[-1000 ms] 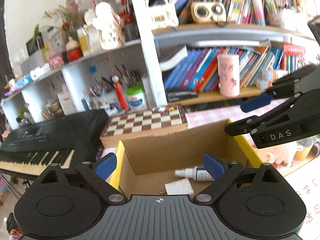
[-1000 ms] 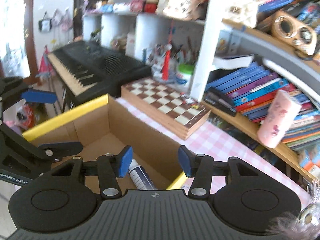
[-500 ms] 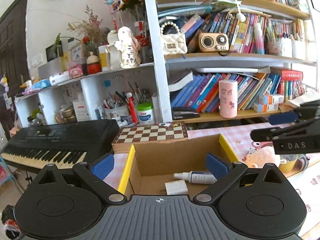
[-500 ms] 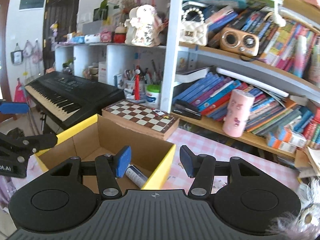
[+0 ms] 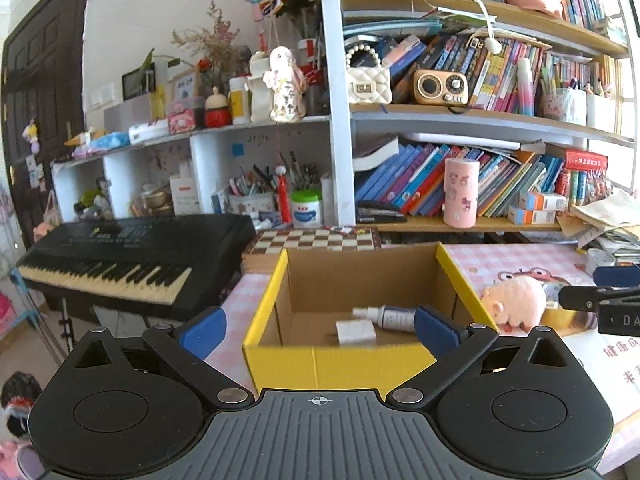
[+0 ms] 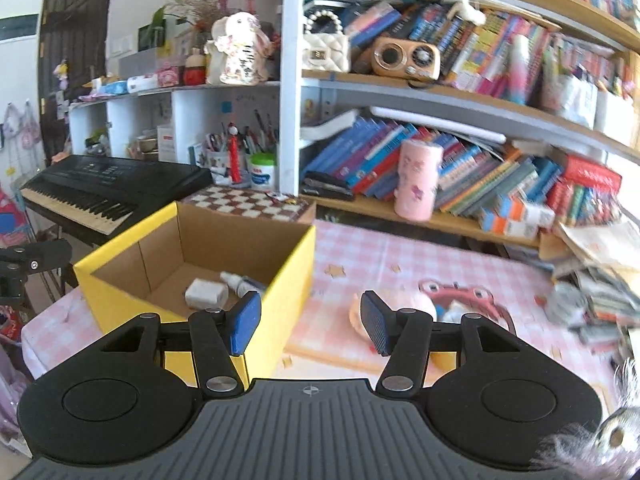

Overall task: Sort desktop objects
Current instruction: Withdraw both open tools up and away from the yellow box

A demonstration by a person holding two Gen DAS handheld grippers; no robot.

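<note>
A yellow cardboard box (image 5: 340, 364) stands open on the pink checked table; it also shows in the right wrist view (image 6: 296, 268). Inside lie a white spray bottle (image 5: 390, 316) and a small white block (image 5: 356, 331), both also seen from the right (image 6: 240, 282) (image 6: 205, 293). A pink pig plush (image 5: 514, 302) lies right of the box (image 6: 412, 304). My left gripper (image 5: 318, 334) is open and empty, in front of the box. My right gripper (image 6: 310, 322) is open and empty, between box and plush.
A chessboard (image 5: 316, 240) lies behind the box. A black keyboard (image 5: 132, 256) stands at the left. Bookshelves with a pink cup (image 5: 461, 192) fill the back. A paper pile (image 6: 600, 272) sits at the table's right.
Both grippers have pulled back and up from over the box, so the whole box and table show. The right gripper has swung right, toward the plush.
</note>
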